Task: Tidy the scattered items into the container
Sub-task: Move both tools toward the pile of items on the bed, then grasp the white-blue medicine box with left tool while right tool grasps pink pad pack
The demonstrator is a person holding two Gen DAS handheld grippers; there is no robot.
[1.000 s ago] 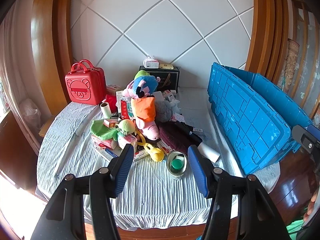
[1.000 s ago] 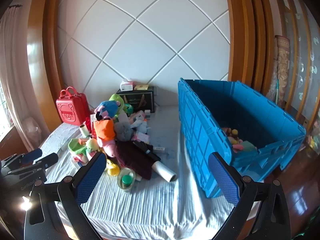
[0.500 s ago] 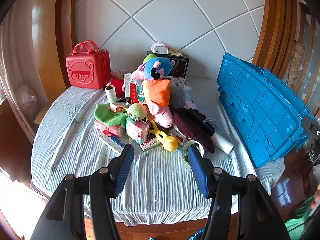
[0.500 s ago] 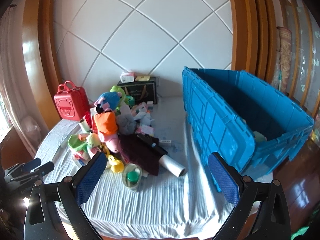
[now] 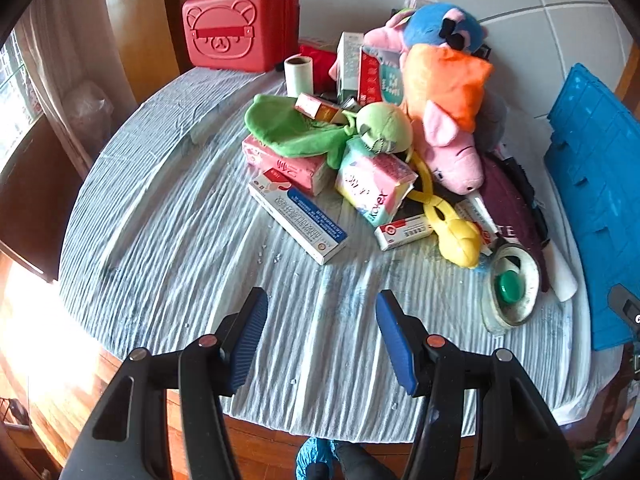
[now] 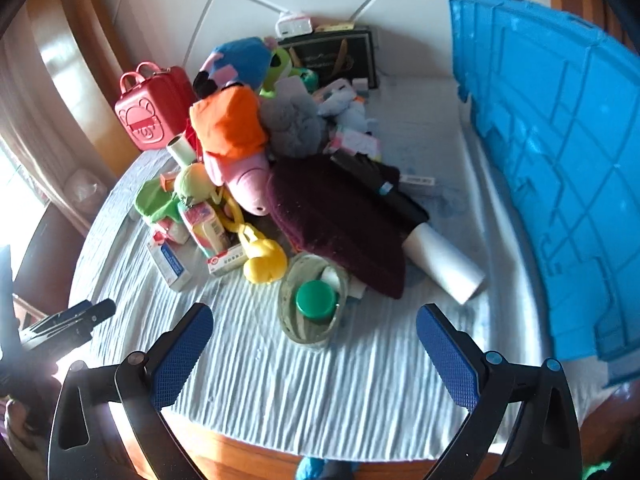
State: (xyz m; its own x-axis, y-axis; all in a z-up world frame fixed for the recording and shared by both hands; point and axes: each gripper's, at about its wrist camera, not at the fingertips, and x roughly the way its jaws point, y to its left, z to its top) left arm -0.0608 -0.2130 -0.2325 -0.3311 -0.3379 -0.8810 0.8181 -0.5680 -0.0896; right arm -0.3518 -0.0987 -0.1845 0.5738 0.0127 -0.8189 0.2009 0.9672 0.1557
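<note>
A pile of scattered items lies on the grey ribbed cloth: a pink pig plush [image 5: 448, 148], a pink tissue pack [image 5: 374, 186], a white and blue box [image 5: 298, 220], a yellow toy [image 5: 456, 236] and a maroon cloth [image 6: 340, 216]. At the pile's near edge sits a tape roll with a green cap inside [image 6: 314, 300]. The blue container [image 6: 560, 160] stands to the right. My left gripper [image 5: 322, 320] is open over bare cloth, short of the white and blue box. My right gripper [image 6: 314, 316] is wide open, its fingers framing the tape roll from the near side, holding nothing.
A red bear case [image 5: 240, 28] stands at the back left, a black box [image 6: 332, 60] at the back by the white wall. A white paper roll [image 6: 444, 268] lies between the pile and the container. The table's wooden front edge [image 5: 260, 432] is just below both grippers.
Both grippers have come down and tipped toward the table, so the pile looks closer and larger. The left now faces the pile's left side. Neither jaw opening has changed.
</note>
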